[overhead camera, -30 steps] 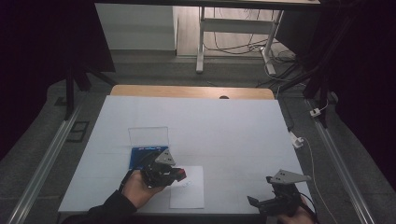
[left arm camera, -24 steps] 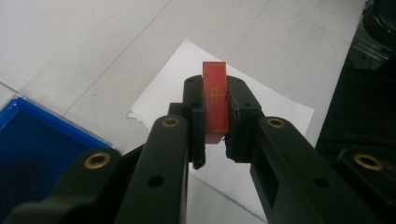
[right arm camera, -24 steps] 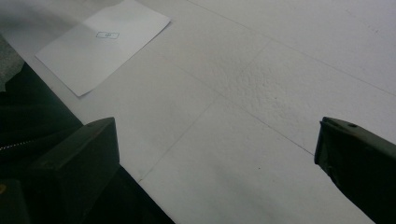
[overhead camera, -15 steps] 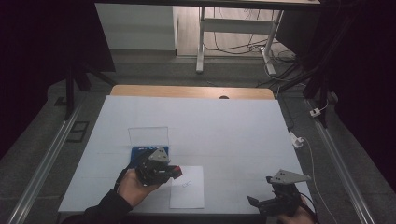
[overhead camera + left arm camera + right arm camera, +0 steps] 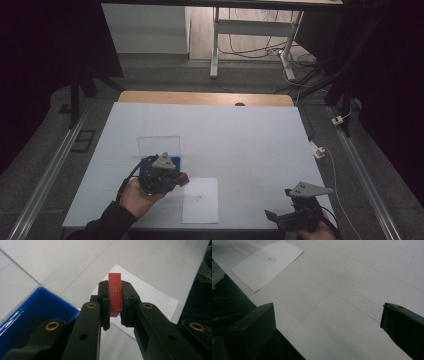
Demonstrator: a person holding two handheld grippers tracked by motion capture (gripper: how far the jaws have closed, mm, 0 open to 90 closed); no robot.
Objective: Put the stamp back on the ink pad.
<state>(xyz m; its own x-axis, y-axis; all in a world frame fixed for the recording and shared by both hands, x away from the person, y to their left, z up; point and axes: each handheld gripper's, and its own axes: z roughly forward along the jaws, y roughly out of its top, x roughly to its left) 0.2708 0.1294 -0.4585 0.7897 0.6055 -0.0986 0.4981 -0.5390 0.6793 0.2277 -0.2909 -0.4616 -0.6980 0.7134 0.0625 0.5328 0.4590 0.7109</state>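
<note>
My left gripper [image 5: 115, 300] is shut on a small flat red tile [image 5: 115, 292] with gold lines, held upright on its edge between the pads. In the high view this gripper [image 5: 181, 178] hovers at the near left of the table, between the blue tray [image 5: 176, 160] and a white sheet of paper [image 5: 201, 200]. The tile's red tip [image 5: 184, 177] pokes out toward the sheet. My right gripper [image 5: 280, 218] rests near the table's front right edge. In the right gripper view its jaws stand wide apart over bare table, with my right gripper [image 5: 327, 322] holding nothing.
The blue tray [image 5: 37, 310] lies just left of the jaws, with a clear lid [image 5: 158, 145] standing behind it. The sheet [image 5: 267, 263] bears a small printed box [image 5: 269, 258]. The table's front edge [image 5: 279, 332] runs close under the right gripper. Metal rails flank the table.
My left gripper has drifted a little to the left, off the paper's edge and toward the blue tray, with the red tile still in it. The right gripper has stayed put.
</note>
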